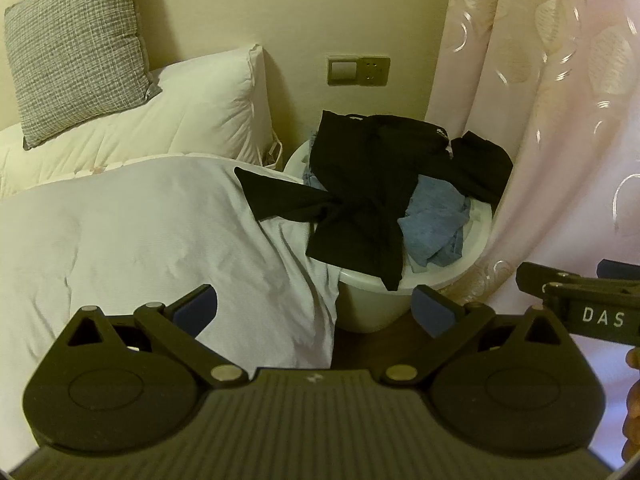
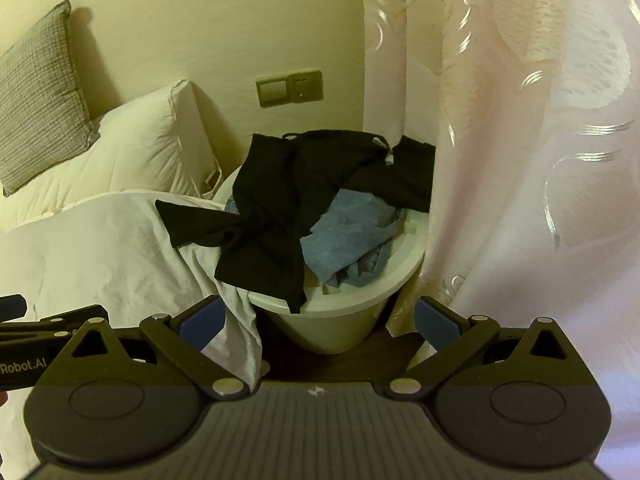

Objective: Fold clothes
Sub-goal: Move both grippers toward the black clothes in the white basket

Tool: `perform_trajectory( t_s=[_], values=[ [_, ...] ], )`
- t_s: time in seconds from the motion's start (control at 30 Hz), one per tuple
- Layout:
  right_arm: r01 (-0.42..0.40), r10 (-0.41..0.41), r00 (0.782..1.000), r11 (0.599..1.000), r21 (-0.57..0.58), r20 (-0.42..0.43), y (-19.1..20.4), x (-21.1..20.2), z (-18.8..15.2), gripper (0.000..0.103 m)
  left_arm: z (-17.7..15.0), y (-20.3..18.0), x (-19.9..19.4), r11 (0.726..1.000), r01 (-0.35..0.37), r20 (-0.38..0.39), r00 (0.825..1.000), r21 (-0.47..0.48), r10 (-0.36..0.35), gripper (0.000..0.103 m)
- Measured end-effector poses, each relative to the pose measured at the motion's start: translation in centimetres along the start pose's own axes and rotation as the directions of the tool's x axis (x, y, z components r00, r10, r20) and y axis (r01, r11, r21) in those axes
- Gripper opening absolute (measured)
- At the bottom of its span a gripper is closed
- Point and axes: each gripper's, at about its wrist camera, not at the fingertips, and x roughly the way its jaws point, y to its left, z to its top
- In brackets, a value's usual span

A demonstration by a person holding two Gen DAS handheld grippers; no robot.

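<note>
A white laundry basket (image 1: 368,300) stands between the bed and the curtain, also in the right wrist view (image 2: 340,320). A black garment (image 1: 360,184) lies on top of its pile and drapes over the rim onto the bed; it also shows in the right wrist view (image 2: 280,208). A blue garment (image 1: 436,220) lies beside it in the basket, and in the right wrist view (image 2: 348,232). My left gripper (image 1: 316,312) is open and empty, short of the basket. My right gripper (image 2: 318,320) is open and empty, just before the basket.
The bed has a white duvet (image 1: 140,240), a white pillow (image 1: 192,112) and a grey cushion (image 1: 76,48). A pink curtain (image 1: 540,120) hangs right of the basket. A wall switch and socket (image 1: 358,70) sit behind. Dark floor (image 2: 360,364) shows below the basket.
</note>
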Motion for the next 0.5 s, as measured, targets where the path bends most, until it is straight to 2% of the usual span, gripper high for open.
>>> perform_trajectory(
  t_s=[0.33, 0.5],
  values=[
    [0.014, -0.014, 0.999, 1.000, -0.012, -0.040, 0.6, 1.9, 0.3, 0.103, 0.4, 0.7, 1.6, 1.000, 0.028, -0.042, 0.999, 0.001, -0.028, 0.102],
    [0.025, -0.030, 0.998, 0.997, -0.079, -0.061, 0.9, 3.5, 0.2, 0.103, 0.7, 0.2, 3.2, 1.000, 0.022, -0.050, 0.999, 0.012, -0.022, 0.102]
  ],
)
